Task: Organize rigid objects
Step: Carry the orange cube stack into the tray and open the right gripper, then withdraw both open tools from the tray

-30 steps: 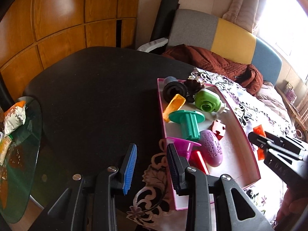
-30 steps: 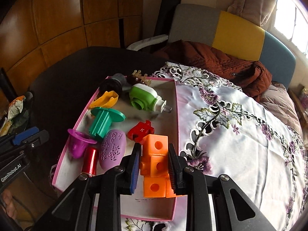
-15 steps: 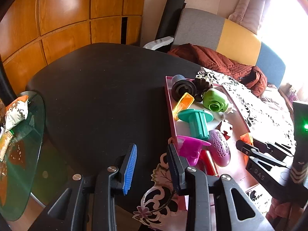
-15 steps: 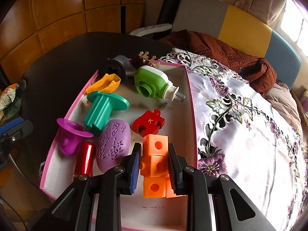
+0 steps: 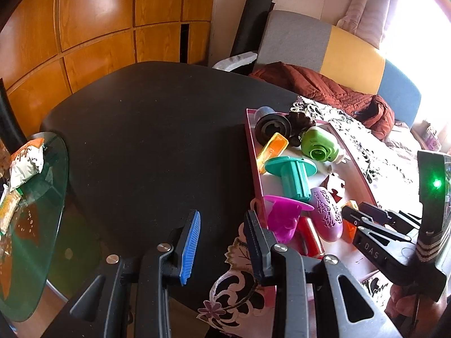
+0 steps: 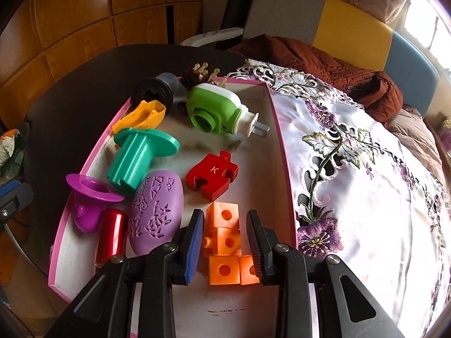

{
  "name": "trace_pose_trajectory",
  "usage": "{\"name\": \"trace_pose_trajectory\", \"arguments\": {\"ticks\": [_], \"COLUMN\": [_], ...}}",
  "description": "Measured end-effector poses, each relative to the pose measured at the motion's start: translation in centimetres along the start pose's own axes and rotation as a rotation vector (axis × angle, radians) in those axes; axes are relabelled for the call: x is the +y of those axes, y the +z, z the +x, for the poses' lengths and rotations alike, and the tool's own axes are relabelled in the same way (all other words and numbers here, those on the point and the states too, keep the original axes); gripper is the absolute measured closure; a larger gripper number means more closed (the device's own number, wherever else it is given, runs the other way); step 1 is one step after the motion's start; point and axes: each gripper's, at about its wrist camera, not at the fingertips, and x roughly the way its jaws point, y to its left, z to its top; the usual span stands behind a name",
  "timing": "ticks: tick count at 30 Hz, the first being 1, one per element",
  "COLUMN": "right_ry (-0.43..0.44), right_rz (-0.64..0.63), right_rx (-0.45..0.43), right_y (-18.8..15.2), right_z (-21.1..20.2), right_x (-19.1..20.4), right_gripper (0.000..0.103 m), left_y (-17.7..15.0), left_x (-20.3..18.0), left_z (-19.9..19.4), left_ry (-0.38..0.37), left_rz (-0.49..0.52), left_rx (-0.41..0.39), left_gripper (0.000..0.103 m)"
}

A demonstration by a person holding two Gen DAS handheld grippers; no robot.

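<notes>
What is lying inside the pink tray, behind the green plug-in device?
Behind the green plug-in device in the pink tray lie a black spool and a dark brown piece with pale pegs. The device covers the brown piece's lower part.

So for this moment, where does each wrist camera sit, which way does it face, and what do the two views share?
Left wrist: on the left gripper, tilted down over the black table beside the pink tray; its empty fingers show, with the right gripper at right.
Right wrist: on the right gripper, tilted down into the tray, jaws opening around the orange block cluster.
Shared: tray, teal spool, purple oval, green plug.
</notes>
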Motion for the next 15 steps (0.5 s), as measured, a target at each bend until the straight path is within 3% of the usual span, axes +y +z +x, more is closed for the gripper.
{"name": "trace_pose_trajectory", "arguments": {"ticks": [6,15], "right_ry": [-0.009,-0.048], "right_rz": [0.010,0.036], "right_rx": [-0.036,-0.147], "right_y": [0.1,0.6], "right_z": [-1.4,-5.2], "right_x": [-0.2,-0.7], "right_gripper": [0.063,0.044], "left_y": [0.0,0.2], "left_x": [-0.3,-1.0], "left_z": [-0.3,-1.6], "left_ry": [0.003,-0.001], "left_rz": [0.002,0.015], "left_rx": [-0.010,-0.042], "left_gripper": [0.071,0.071]}}
